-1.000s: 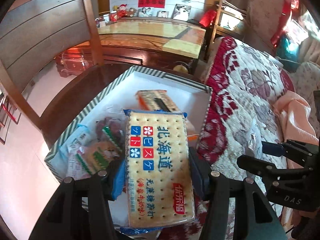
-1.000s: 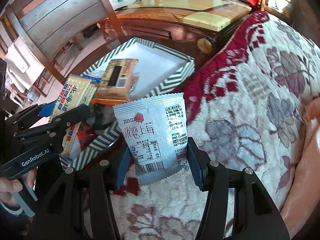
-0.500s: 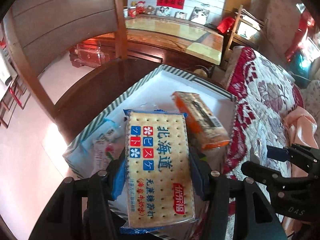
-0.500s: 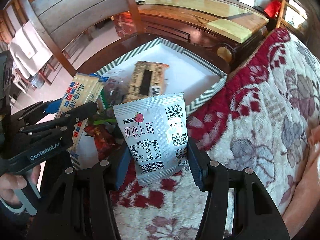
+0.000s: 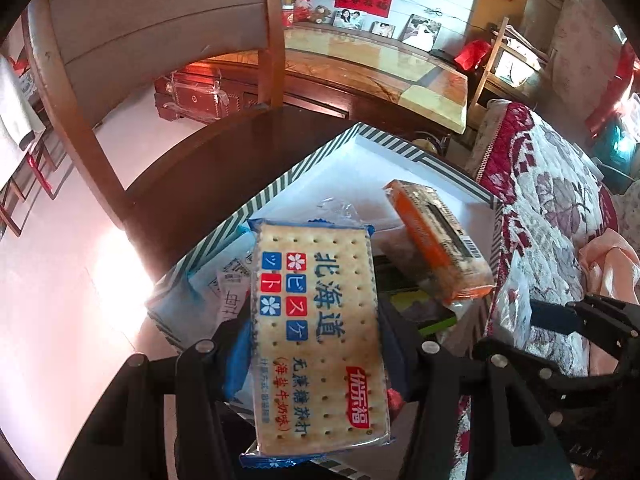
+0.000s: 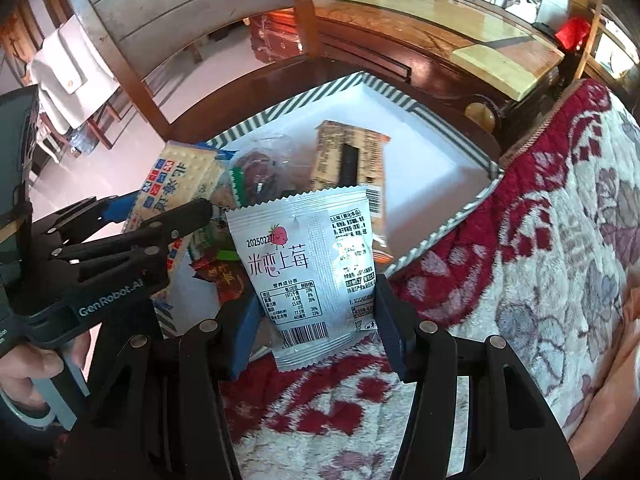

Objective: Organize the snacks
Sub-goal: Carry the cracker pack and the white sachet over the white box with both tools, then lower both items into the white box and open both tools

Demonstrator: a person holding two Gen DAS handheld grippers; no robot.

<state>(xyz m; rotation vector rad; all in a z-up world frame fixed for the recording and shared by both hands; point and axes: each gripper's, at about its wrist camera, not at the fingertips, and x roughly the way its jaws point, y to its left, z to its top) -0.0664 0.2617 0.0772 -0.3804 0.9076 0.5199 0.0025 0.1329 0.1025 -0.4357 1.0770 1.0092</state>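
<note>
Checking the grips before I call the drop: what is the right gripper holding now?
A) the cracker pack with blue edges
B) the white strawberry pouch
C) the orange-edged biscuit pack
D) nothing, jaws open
B: the right gripper is closed on the white strawberry pouch, near the edge of the striped box; the cracker pack is in the left gripper.

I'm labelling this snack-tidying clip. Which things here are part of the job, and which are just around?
Part of the job:
- cracker pack in the left gripper
- white pouch in the right gripper
- striped box
- orange pack inside it

Just around:
- flowered blanket
- wooden chair
- photo frames
</note>
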